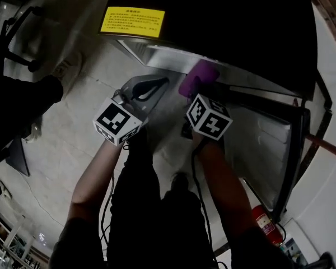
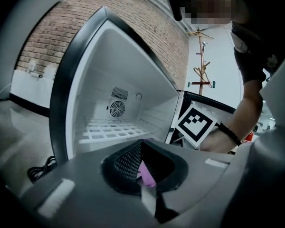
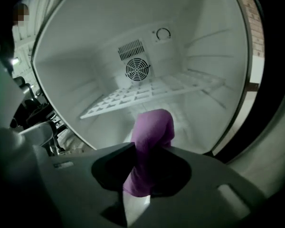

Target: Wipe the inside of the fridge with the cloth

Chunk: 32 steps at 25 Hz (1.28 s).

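The small fridge (image 1: 173,56) stands open in front of me, black on top, its door (image 1: 263,144) swung out to the right. Inside are white walls, a wire shelf (image 3: 147,94) and a round fan grille (image 3: 137,69). My right gripper (image 1: 197,86) is shut on a purple cloth (image 3: 152,141) at the fridge mouth, the cloth bulging out past the jaws. The left gripper (image 1: 163,82) hovers just left of it, outside the opening, jaws together with nothing held. A sliver of the purple cloth (image 2: 145,173) shows through its jaw gap.
A yellow label (image 1: 132,21) lies on the fridge top. A red fire extinguisher (image 1: 263,223) stands by the door's lower edge. A black cable (image 2: 40,167) lies on the tiled floor left of the fridge, below a brick wall (image 2: 85,13). A dark chair base (image 1: 17,55) sits far left.
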Motion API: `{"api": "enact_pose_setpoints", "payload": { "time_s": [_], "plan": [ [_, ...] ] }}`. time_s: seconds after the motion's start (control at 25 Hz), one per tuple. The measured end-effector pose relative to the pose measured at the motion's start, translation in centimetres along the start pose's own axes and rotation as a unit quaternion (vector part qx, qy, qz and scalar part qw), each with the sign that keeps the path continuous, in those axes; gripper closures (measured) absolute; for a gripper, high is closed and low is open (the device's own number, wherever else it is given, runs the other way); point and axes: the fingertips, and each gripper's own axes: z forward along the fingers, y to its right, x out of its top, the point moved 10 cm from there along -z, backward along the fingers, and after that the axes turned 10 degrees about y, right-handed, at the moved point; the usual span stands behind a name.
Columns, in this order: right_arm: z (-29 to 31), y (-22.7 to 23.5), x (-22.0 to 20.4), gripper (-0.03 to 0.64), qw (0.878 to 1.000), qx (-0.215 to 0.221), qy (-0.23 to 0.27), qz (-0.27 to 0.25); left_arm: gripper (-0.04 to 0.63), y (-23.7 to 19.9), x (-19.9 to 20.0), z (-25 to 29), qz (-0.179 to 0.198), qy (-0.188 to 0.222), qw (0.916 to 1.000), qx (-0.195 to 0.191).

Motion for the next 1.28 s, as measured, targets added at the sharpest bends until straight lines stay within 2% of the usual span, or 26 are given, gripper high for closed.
{"api": "enact_pose_setpoints", "payload": {
  "time_s": [0.2,0.4,0.8,1.04,1.28],
  "plan": [
    [-6.5,-2.0,2.8,0.538,1.0,0.022,-0.013,-0.007,0.578,4.4,5.5,-2.6,-0.015,-0.005,0.9996,0.025],
    [-14.4,-3.4,7.2,0.538,0.999,0.026,-0.031,-0.014,0.578,9.8,11.9,-4.2,-0.023,-0.007,0.9988,0.043],
    [-27.9,-3.7,17.5,0.538,0.997,0.061,-0.026,-0.034,0.578,21.6,25.8,-4.3,-0.027,0.031,0.9966,0.071],
    [-31.9,-4.2,20.5,0.538,0.995,0.091,-0.002,-0.042,0.578,26.2,30.2,-4.8,-0.024,0.043,0.997,0.06],
    [-35.1,-4.5,19.1,0.538,0.992,0.109,-0.003,-0.058,0.578,28.6,29.5,-6.9,-0.039,0.05,0.9952,0.075]
  ]
}}
